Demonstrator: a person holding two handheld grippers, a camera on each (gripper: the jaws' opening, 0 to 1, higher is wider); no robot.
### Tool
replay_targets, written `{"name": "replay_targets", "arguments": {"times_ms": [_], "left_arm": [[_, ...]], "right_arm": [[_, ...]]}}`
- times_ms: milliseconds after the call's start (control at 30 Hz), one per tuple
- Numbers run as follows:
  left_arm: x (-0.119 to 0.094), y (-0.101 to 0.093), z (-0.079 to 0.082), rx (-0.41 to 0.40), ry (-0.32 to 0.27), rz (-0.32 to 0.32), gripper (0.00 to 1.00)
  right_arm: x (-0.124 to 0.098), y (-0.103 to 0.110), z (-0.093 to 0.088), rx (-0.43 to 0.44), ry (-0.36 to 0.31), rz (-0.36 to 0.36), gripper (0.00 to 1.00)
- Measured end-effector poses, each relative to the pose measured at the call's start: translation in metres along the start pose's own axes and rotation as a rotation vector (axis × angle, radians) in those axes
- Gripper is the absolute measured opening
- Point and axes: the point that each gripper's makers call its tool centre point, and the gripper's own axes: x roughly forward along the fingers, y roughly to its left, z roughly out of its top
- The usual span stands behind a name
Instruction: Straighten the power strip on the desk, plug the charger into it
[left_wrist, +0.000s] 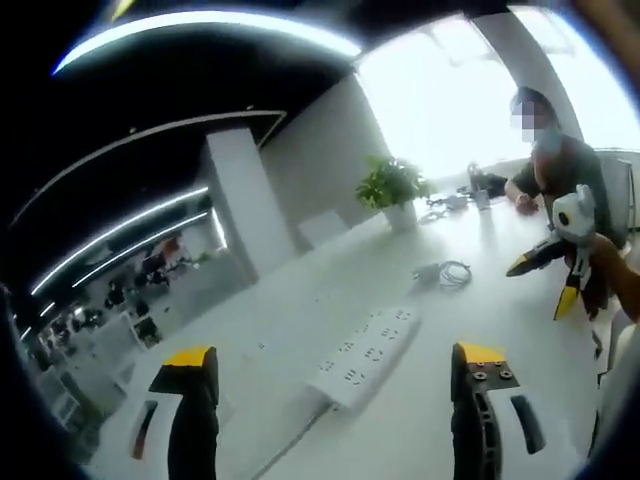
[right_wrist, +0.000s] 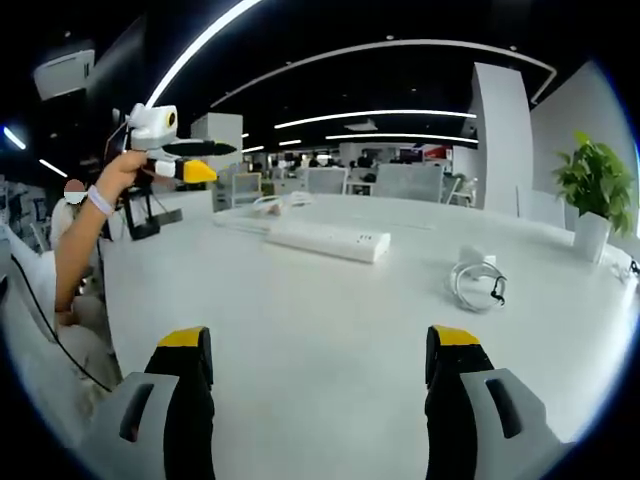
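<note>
A white power strip (left_wrist: 365, 355) lies on the white desk (left_wrist: 420, 430), slanted, with its cord running off toward the near edge. It sits just ahead of my left gripper (left_wrist: 333, 355), whose jaws stand wide apart and hold nothing. Beyond it lies the charger with its coiled cable (left_wrist: 445, 273). My right gripper (left_wrist: 540, 288) hangs above the desk at the right, held by a hand. In the right gripper view the power strip (right_wrist: 325, 240) lies far ahead and the charger (right_wrist: 478, 280) to the right. My right gripper (right_wrist: 318, 340) is open and empty. The left gripper (right_wrist: 215, 160) is raised at upper left.
A potted plant (left_wrist: 392, 190) stands at the far end of the desk, also seen as the plant (right_wrist: 595, 190) at the right. A person (left_wrist: 555, 165) sits at the far side. Other cables (right_wrist: 265, 205) lie behind the strip. A chair and office furniture stand beyond the desk.
</note>
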Motion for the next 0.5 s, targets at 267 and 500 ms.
{"name": "replay_targets", "arguments": {"times_ms": [267, 500], "left_arm": [[-0.018, -0.006, 0.001, -0.018, -0.038, 0.034, 0.99], [-0.029, -0.005, -0.003, -0.041, -0.053, 0.063, 0.99]], "right_arm": [[0.000, 0.000, -0.001, 0.002, 0.003, -0.001, 0.87], [0.001, 0.001, -0.001, 0.002, 0.005, 0.002, 0.87]]}}
